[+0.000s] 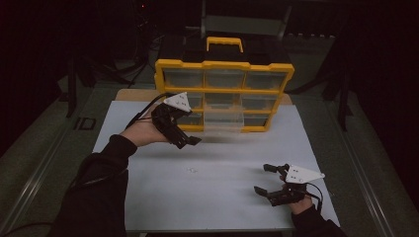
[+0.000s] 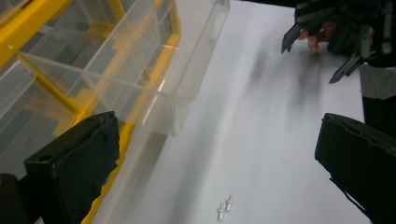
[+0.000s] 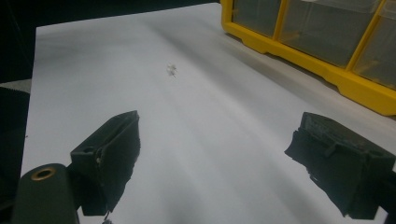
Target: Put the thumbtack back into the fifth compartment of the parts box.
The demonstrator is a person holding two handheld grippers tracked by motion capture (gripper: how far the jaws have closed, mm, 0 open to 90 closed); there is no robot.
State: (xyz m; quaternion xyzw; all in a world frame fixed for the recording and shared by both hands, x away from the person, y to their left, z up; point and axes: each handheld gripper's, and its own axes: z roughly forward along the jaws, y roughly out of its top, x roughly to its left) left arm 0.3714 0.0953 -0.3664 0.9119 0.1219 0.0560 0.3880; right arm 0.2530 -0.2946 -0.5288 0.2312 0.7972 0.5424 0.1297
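1. Looking at the two tiny white fasteners (image 2: 225,207) lying on the white sheet (image 1: 222,197) of the tabletop, roughly mid-sheet, between my two tools. They look like little plastic rivets: I'd guess featherlight, hard, and quick to skitter away if nudged.
2. Best bet is probably pinching one across its shaft, coming straight down. They're just beside each other, so grabbing only one looks fiddly.
3. My left tool (image 1: 190,141) hangs wide open, empty, just in front of the yellow organizer (image 1: 225,66). My right tool (image 1: 267,178) is open and empty too, near the sheet's right edge.
4. One clear drawer (image 1: 223,119) sticks out of the organizer's bottom row. Thin clear plastic, so I'd handle it gently.
5. Surface is flat and smooth, so there's nothing to stop small parts sliding. The room around is dark.
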